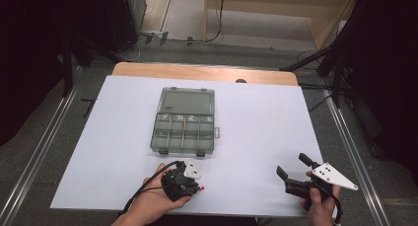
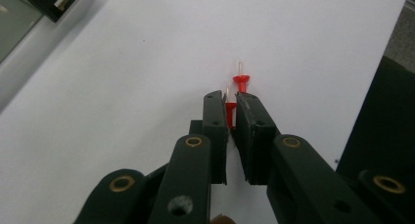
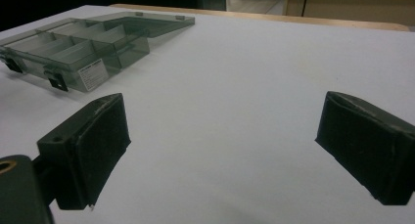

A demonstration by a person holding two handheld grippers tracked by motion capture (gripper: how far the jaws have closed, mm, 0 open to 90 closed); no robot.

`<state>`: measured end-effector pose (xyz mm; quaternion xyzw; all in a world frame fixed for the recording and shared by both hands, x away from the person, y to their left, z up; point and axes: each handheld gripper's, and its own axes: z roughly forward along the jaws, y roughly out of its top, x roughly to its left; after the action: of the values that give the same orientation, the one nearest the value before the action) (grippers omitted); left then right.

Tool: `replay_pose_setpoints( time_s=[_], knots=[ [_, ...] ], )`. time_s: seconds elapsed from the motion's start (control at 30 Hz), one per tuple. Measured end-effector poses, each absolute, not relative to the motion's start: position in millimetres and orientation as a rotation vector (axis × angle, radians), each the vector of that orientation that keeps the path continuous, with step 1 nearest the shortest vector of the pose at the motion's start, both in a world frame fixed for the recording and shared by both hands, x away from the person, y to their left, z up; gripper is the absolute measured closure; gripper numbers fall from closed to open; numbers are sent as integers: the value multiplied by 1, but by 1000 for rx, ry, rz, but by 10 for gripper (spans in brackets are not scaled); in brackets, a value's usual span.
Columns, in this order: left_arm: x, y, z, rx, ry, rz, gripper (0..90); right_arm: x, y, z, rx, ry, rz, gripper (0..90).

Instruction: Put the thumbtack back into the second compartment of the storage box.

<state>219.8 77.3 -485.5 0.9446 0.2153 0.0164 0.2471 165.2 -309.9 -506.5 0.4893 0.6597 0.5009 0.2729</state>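
Pinching a red pushpin [image 2: 230, 111], seemingly, left gripper [image 2: 232, 106] beside another pushpin [image 2: 241, 79].

Compartment box [image 1: 183, 126] lies mid-table [image 1: 266, 117]; two pushpins [image 2: 241, 80] lie before it, near the front edge.

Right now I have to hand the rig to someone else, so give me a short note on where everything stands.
Left gripper: jaws nearly shut on a red pushpin on the white table sheet.
A second red pushpin lies just past the jaw tips.
Right gripper: open, holding nothing, above the sheet's near right part.
Compartment box: lid open, mid-table; a small red item sits in one compartment.
Left, probably: lift both pins into the box.
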Motion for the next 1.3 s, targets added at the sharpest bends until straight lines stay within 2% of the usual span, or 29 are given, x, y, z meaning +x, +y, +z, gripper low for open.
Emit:
replay_pose_setpoints(
  time_s=[0.23,0.67,1.3],
  knots=[
    [218,76,-485,2587,575,74,843,166,-309,-507,1310,1781,1344,53],
    [221,80,-484,2562,574,45,856,165,-310,-507,1312,1777,1347,53],
    [243,102,-467,2506,621,56,856,165,-310,-506,1311,1778,1347,53]
  ],
)
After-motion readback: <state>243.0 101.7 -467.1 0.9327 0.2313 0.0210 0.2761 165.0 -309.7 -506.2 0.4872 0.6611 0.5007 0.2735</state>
